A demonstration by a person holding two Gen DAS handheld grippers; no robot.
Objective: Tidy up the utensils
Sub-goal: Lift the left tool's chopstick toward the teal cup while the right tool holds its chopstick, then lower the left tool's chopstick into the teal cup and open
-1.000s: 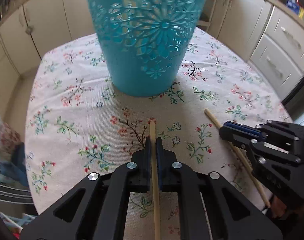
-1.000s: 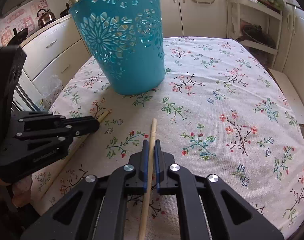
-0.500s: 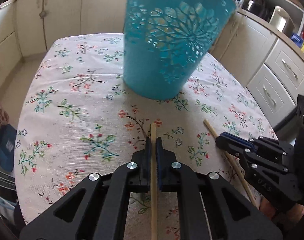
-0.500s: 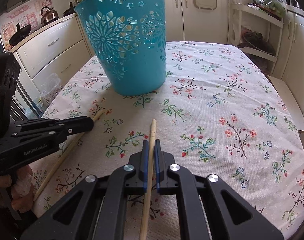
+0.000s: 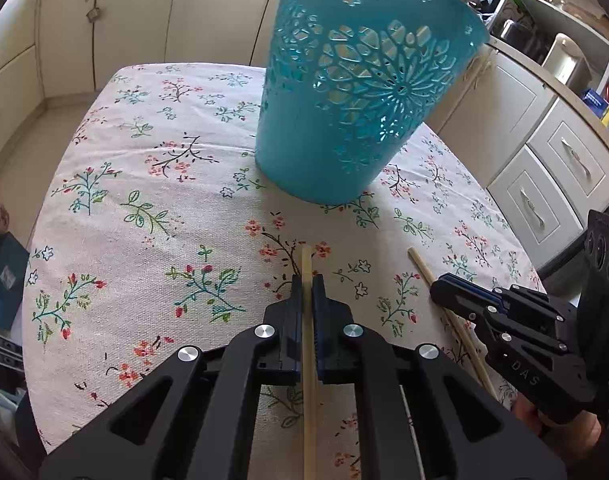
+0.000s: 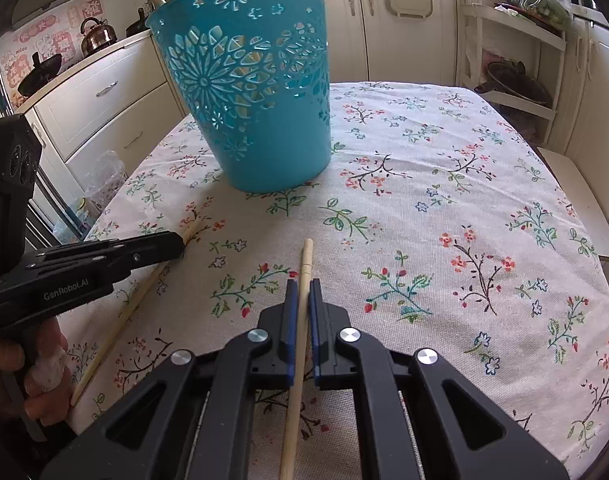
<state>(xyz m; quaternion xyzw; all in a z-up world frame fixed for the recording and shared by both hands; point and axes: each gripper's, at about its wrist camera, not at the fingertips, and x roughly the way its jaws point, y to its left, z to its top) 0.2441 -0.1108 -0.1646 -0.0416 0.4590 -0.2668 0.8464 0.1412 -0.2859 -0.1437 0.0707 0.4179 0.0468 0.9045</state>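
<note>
Since a second ago our left view has swung: the teal basket (image 5: 364, 92) now sits up and right of centre and its far rim shows, while the right view has hardly changed.

Left wrist view: left gripper (image 5: 307, 280) has its fingers clamped flat on a wooden chopstick (image 5: 307, 264), tip poking out just past them over the floral surface (image 5: 144, 184). Basket stands upright beyond the tip, apart from it. At the right edge we see the right gripper (image 5: 444, 296) with its own stick.

Right wrist view: right gripper (image 6: 301, 284) fingers nearly closed, pinching a second chopstick (image 6: 304, 264) that runs slightly askew between the pads. Basket (image 6: 248, 92) far and left of centre. Left gripper (image 6: 172, 244) at left, stick trailing back towards the hand (image 6: 28, 376).

To do the drop well, we reckon: lift each tip clear above the rim first, tilt the stick steeper, release only once the tip is inside. One hand at a time, so the grippers don't clash over the opening. Don't nudge the light basket.
</note>
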